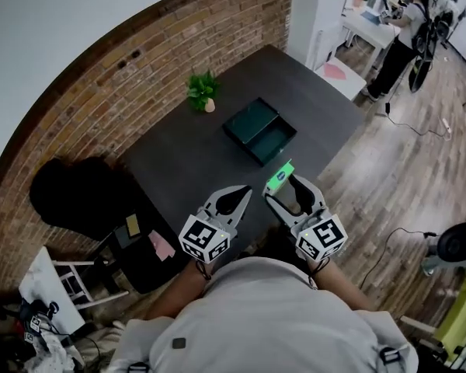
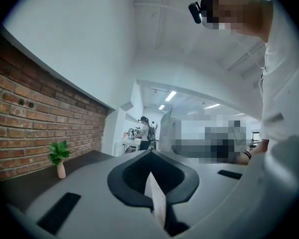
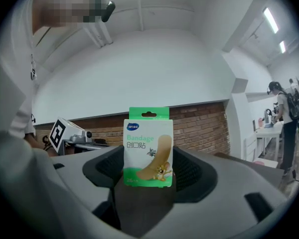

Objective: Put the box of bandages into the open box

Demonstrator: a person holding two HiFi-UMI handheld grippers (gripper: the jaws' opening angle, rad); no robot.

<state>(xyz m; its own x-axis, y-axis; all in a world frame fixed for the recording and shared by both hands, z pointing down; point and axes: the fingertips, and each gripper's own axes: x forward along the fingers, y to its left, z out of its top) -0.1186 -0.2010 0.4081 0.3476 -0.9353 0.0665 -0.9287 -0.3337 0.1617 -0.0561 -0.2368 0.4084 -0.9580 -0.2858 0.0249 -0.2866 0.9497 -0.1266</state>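
The box of bandages [image 3: 148, 146] is a small white-and-green carton printed with a tan strip and a cartoon mouse. It stands upright, clamped between the jaws of the right gripper [image 1: 283, 186] over the counter's [image 1: 186, 162] near edge, apart from the dark green open box [image 1: 260, 133]. The left gripper's [image 1: 234, 199] jaws are pressed together on nothing.

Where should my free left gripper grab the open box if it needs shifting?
Probably take the open box by its near wall, from above, one jaw inside, one outside: it lies flat, open-topped, with thin upright walls. The left gripper is shut, so open it first.
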